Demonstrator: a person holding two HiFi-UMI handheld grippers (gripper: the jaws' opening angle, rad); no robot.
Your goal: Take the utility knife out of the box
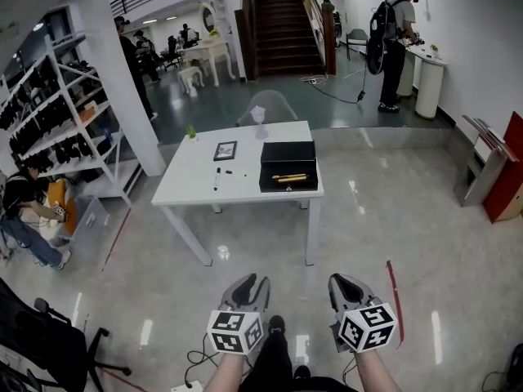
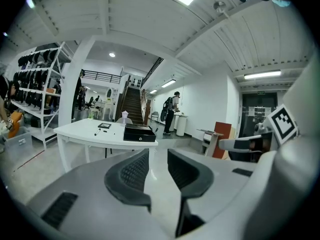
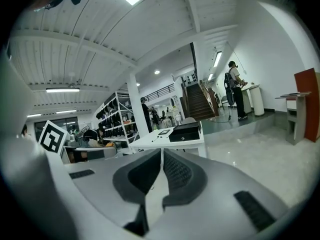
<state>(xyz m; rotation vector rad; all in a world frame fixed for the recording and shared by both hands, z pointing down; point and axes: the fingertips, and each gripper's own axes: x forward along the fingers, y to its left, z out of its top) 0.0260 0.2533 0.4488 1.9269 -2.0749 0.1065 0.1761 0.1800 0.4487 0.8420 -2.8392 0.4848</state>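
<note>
Utility knife [image 1: 290, 178]: gold, seen lying inside open black box [image 1: 286, 168] at right edge of white table [image 1: 188, 190], frame centre. Pen [image 1: 216, 178] noted left of box.

Left gripper [image 1: 249, 282]: held low at bottom centre, well short of table; jaws parted, nothing between.

Right gripper [image 1: 347, 284]: beside it, bottom right of centre; jaws drawn together, nothing gripped.

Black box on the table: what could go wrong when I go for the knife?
The box sits at the near right corner of the table; a jaw catching its wall could shove it off. The utility knife lies flat inside, so a grip may slip. The right gripper is shut and must open first.
</note>
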